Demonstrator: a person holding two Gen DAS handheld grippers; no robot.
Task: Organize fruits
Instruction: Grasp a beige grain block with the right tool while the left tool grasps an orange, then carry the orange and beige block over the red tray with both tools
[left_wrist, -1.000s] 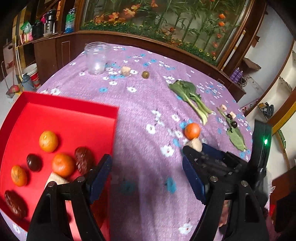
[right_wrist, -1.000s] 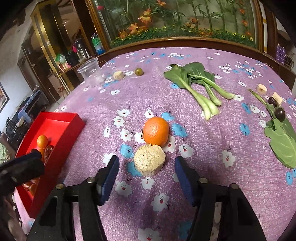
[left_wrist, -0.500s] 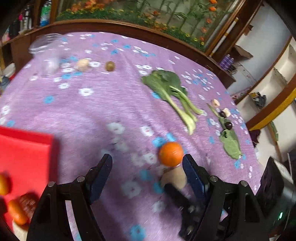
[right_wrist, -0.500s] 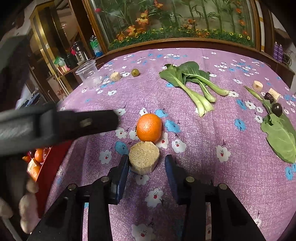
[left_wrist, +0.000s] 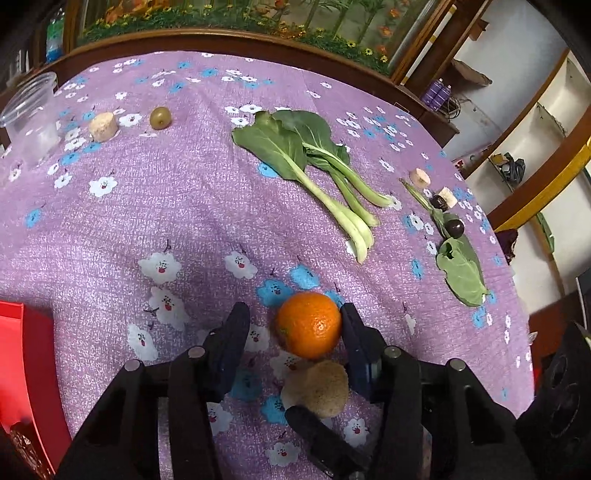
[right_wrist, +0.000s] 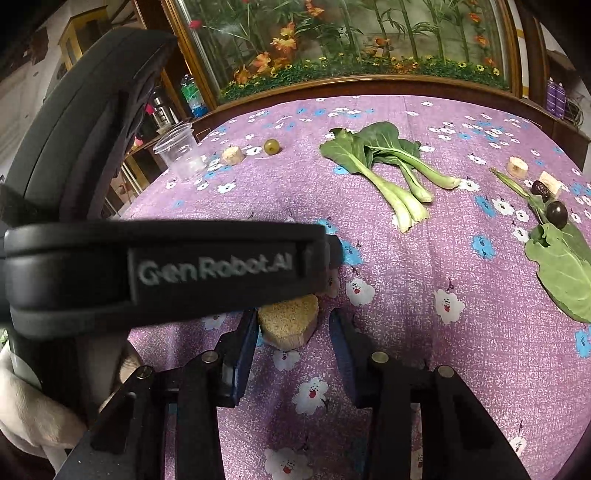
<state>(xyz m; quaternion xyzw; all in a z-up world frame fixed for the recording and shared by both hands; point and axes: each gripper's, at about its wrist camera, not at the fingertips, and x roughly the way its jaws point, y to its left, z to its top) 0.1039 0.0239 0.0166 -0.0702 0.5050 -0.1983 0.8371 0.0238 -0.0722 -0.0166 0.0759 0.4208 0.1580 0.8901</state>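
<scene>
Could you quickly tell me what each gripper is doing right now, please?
Left gripper: closing around the round orange fruit, gap remaining.
Right gripper: open around the tan hexagonal cake.

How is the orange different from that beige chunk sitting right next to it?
The orange is round, smooth and bright; the beige chunk is pale, rough-grained, with a flat top and cut sides. The orange sits between the fingers of the left tool, which are closing, one already against it; the beige chunk sits between the fingers of the right tool, a gap on one side. Both lie on the purple floral cloth.
</scene>
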